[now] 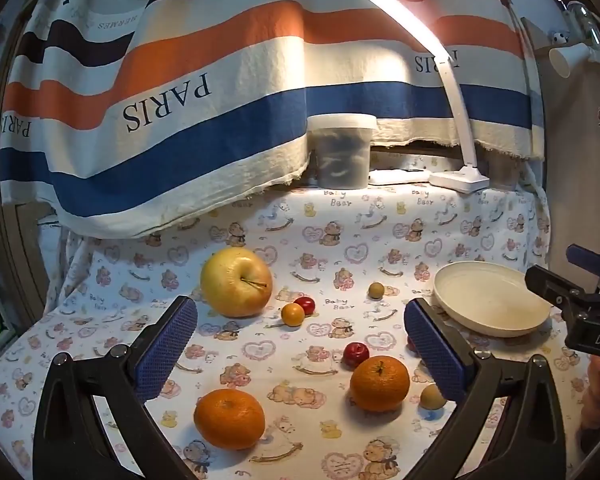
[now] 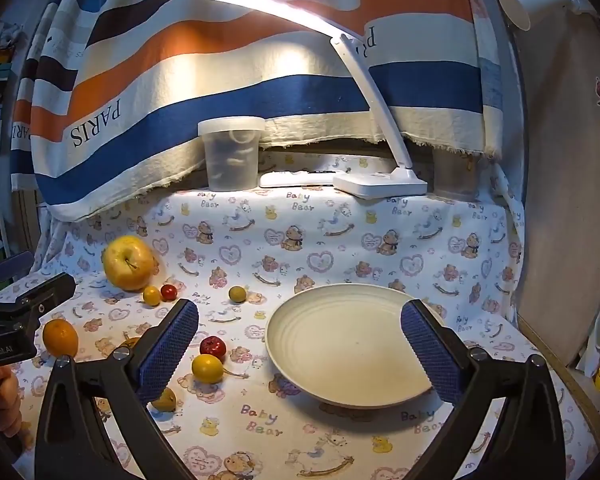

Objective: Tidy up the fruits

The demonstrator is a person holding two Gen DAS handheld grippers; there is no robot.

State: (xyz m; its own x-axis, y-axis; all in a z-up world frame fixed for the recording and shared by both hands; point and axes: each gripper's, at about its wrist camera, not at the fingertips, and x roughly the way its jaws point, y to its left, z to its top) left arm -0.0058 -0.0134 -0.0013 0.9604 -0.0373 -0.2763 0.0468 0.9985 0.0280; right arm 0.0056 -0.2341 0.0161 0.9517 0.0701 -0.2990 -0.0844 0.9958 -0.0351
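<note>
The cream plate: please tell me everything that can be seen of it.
The cream plate is round and shallow, with a raised rim and faint rings inside; it looks like matte plastic or ceramic. It is empty and sits flat on the bear-print cloth, on the right side of the table. No fruit touches it. The open right hand-held gripper hovers before it without contact.

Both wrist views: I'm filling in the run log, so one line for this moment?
left claw open | right claw open | plate empty | fruit on cloth
</note>
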